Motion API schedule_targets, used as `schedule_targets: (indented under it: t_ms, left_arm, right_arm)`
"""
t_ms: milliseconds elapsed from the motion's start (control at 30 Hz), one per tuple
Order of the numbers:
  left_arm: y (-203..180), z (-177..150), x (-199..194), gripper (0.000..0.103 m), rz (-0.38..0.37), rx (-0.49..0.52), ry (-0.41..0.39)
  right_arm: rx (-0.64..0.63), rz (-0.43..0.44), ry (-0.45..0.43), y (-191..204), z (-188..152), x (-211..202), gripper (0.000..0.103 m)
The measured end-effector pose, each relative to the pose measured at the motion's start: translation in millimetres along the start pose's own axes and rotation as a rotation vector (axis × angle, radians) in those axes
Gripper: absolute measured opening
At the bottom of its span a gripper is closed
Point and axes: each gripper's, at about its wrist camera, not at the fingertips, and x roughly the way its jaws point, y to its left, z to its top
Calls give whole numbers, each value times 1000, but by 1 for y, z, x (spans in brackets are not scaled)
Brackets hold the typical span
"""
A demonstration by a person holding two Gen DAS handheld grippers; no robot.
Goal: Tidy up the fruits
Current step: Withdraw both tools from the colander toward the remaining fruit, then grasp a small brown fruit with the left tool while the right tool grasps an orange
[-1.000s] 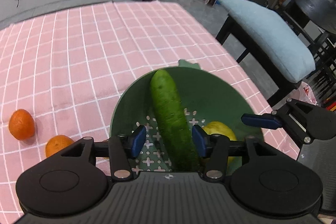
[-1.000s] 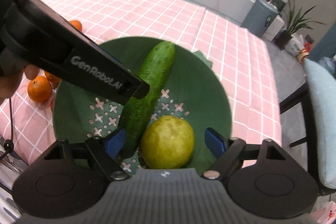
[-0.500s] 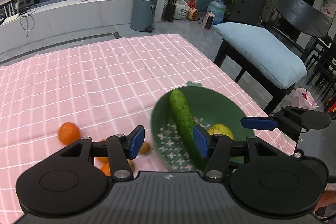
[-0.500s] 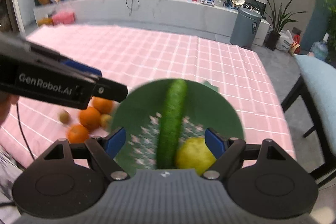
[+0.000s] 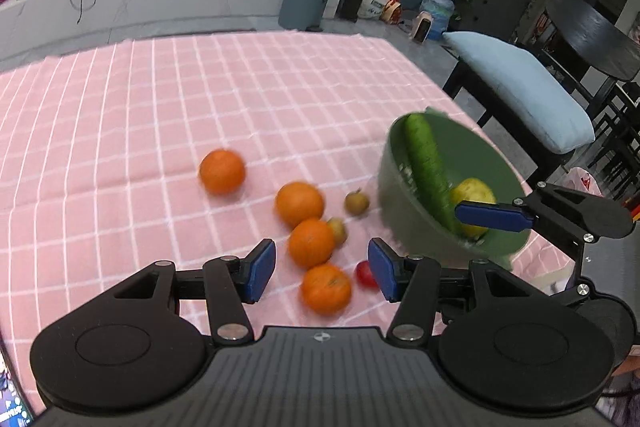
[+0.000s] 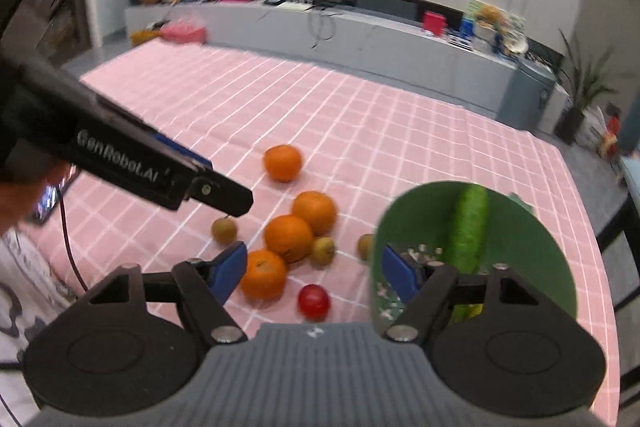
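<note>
Four oranges (image 5: pixel 300 205) are seen clustered mid-frame just above the left gripper (image 5: pixel 322 269), whose jaws are held apart and empty, while the right gripper (image 6: pixel 316 271) is closing on nothing.

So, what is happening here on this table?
A person holds a gripper in each hand and is sorting fruit on a pink checked tablecloth. A cucumber and a yellow fruit already lie in the green bowl. Four oranges, a red fruit and some small brown ones are loose. The left gripper is empty; the right gripper, closing, holds nothing.
</note>
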Motion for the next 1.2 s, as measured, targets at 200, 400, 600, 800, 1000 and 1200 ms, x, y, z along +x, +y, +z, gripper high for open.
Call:
schedule_targets:
  t_ms: [200,400,600,800,1000,1200]
  left_arm:
    - [19,-20,10,63,-31,-4,29]
    - [35,-31,30,60,3,-7,49]
    - [48,-31,48,58,42,-39,81]
    - [48,-27,60,57,55,-66,88]
    - [47,-26,70,49,62,-77,107]
    - [48,-25,72,31,73,-86,102]
  right_arm:
    - [-136,19,31,22,-6,18,57]
    - [-149,42,78,33,-7,44,54]
    - [-80,58,120,30,-7,68,51]
    - [-27,72,141,24,-9,80,51]
    - [-3,91,151,22,-10,88,50]
    - [1,88,164,22,-11,89,41]
